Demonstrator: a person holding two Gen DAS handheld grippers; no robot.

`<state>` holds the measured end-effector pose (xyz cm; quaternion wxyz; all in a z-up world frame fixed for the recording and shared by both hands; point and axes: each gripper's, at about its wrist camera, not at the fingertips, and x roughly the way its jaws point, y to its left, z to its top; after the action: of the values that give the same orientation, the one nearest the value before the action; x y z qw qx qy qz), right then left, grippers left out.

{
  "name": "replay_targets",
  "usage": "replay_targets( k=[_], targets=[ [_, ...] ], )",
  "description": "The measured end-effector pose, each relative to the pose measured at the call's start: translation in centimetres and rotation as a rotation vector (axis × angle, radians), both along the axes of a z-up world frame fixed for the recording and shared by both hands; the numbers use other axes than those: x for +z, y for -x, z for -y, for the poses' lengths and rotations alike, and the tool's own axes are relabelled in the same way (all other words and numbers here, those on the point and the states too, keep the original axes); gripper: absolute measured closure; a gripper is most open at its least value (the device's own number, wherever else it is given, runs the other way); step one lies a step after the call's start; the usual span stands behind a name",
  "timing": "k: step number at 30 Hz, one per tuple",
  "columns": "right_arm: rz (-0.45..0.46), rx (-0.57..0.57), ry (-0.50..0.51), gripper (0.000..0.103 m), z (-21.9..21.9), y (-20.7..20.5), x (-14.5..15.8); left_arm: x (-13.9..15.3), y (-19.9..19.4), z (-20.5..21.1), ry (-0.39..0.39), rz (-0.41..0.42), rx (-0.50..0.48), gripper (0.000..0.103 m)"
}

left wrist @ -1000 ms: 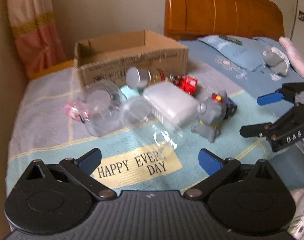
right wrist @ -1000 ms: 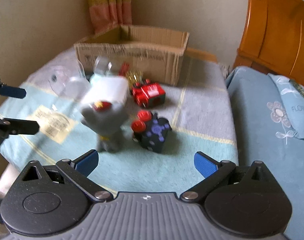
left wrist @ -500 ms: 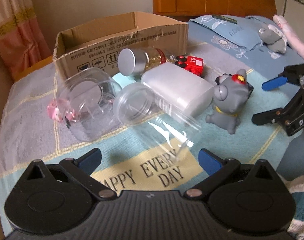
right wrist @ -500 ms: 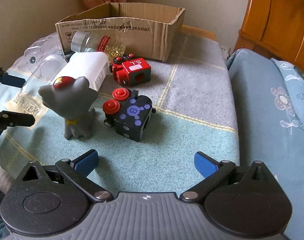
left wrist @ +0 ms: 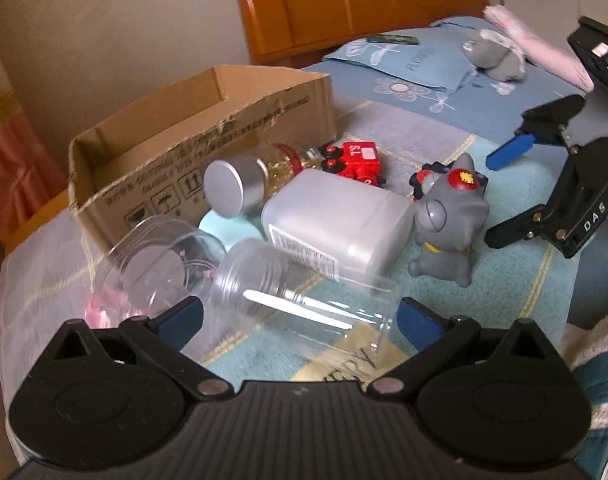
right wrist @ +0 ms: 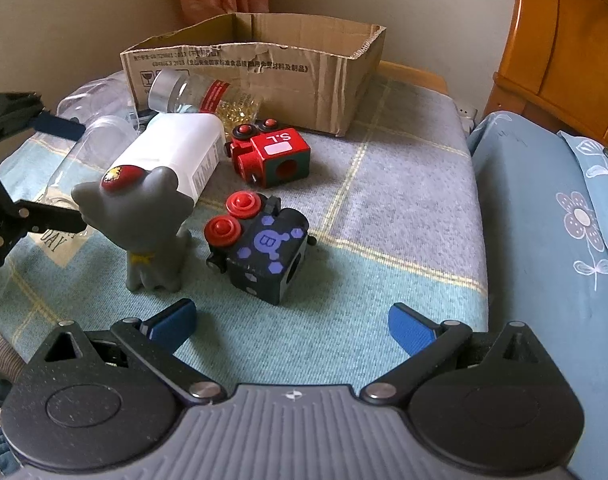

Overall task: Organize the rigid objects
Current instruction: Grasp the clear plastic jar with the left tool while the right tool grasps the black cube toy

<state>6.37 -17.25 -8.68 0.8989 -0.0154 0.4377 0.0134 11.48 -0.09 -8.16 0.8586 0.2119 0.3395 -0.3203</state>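
Between the spread left gripper [left wrist: 297, 318] fingers lies a clear, lidless jar [left wrist: 299, 300]. Its threaded mouth points left, long axis crosswise. The right gripper [right wrist: 291, 322] is spread too.

A blanket-covered bed [right wrist: 404, 184] was seen bearing a cardboard box [right wrist: 263, 68], clear jars [left wrist: 304, 296], a white bottle [left wrist: 340, 220], toy blocks [right wrist: 271, 160] and a grey figurine [right wrist: 147, 224]
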Motion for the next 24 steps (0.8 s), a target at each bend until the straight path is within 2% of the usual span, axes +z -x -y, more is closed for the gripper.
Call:
replay_targets(
  k=[9, 12, 15, 19, 24],
  targets=[
    [0.003, 0.021, 0.002, 0.0, 0.0, -0.3, 0.0, -0.2, 0.0, 0.8, -0.038, 0.009, -0.135, 0.001],
    [0.002, 0.049, 0.002, 0.0, 0.1, -0.5, 0.0, -0.2, 0.5, 0.8, -0.023, -0.026, -0.181, 0.001],
    [0.0, 0.108, 0.002, 0.0, 0.4, -0.9, 0.1, -0.3, 1.2, 0.5, -0.022, -0.051, -0.214, 0.001],
    [0.003, 0.236, -0.004, 0.0, 1.2, -1.8, 0.0, -0.6, 1.1, 0.4, -0.041, -0.043, -0.203, 0.001],
    [-0.011, 0.338, -0.002, 0.0, 1.8, -3.5, 0.1, -0.9, 0.5, 0.6, -0.033, -0.057, -0.205, 0.001]
  ],
)
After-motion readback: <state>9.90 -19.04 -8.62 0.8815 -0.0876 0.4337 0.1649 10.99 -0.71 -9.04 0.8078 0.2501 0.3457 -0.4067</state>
